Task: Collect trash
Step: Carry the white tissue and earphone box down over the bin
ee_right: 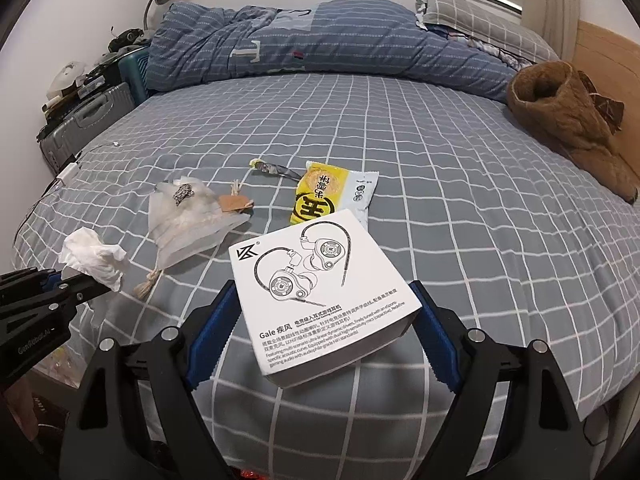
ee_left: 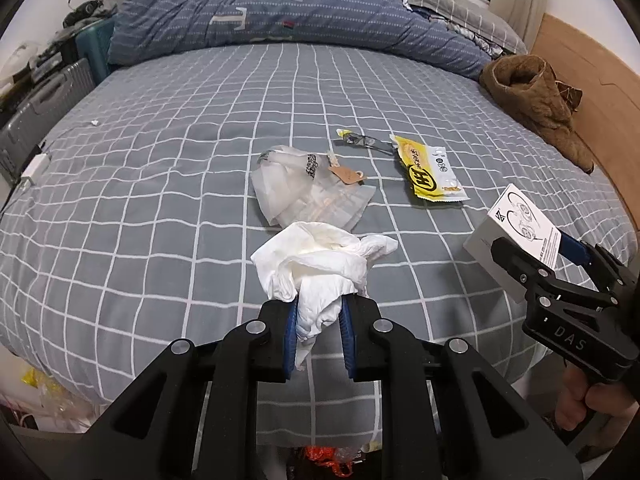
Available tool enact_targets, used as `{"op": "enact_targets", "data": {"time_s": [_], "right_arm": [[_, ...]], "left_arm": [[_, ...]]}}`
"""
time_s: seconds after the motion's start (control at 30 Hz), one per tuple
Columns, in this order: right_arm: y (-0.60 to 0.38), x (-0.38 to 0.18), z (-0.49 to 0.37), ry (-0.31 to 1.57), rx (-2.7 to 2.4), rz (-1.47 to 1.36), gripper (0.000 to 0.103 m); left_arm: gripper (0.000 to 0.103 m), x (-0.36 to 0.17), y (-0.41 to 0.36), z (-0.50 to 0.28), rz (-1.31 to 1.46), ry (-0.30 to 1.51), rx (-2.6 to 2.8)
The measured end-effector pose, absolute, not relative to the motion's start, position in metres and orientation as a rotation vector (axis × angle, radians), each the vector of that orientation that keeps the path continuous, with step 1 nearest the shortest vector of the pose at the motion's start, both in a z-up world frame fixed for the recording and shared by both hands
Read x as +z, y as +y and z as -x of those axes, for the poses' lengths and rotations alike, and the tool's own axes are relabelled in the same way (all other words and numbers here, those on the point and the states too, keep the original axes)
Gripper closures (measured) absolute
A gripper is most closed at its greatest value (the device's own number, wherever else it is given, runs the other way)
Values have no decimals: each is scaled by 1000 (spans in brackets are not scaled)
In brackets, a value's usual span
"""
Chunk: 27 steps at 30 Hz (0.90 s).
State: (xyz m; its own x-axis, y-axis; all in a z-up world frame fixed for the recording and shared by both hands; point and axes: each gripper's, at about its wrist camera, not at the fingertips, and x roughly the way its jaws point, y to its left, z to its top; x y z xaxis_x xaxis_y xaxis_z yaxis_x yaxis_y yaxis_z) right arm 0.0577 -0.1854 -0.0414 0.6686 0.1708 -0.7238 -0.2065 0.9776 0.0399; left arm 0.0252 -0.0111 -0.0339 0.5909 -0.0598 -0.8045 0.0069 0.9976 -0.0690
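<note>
My left gripper (ee_left: pixel 319 312) is shut on a crumpled white tissue (ee_left: pixel 320 264) and holds it over the near part of the bed; it also shows in the right wrist view (ee_right: pixel 94 258). My right gripper (ee_right: pixel 324 300) is shut on a white earphone box (ee_right: pixel 320 288), also seen in the left wrist view (ee_left: pixel 516 236). On the grey checked sheet (ee_left: pixel 160 160) lie a translucent plastic bag with a brown tag (ee_left: pixel 308 188), a yellow snack wrapper (ee_left: pixel 428 172) and a thin dark wrapper strip (ee_left: pixel 366 141).
A blue duvet (ee_left: pixel 280 12) and pillows lie at the far end. A brown furry boot (ee_left: pixel 536 100) rests by the wooden headboard at right. Suitcases (ee_left: pixel 40 112) stand at left. Bags with trash (ee_left: pixel 324 460) sit below the bed's near edge.
</note>
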Motion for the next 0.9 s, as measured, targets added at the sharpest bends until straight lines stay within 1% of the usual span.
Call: {"op": "enact_targets", "data": {"time_s": [0.9], "right_arm": [[-193,-34,29,829,171,38,23]], "left_arm": [[85,-34,-17,44,98,928,-26]]}}
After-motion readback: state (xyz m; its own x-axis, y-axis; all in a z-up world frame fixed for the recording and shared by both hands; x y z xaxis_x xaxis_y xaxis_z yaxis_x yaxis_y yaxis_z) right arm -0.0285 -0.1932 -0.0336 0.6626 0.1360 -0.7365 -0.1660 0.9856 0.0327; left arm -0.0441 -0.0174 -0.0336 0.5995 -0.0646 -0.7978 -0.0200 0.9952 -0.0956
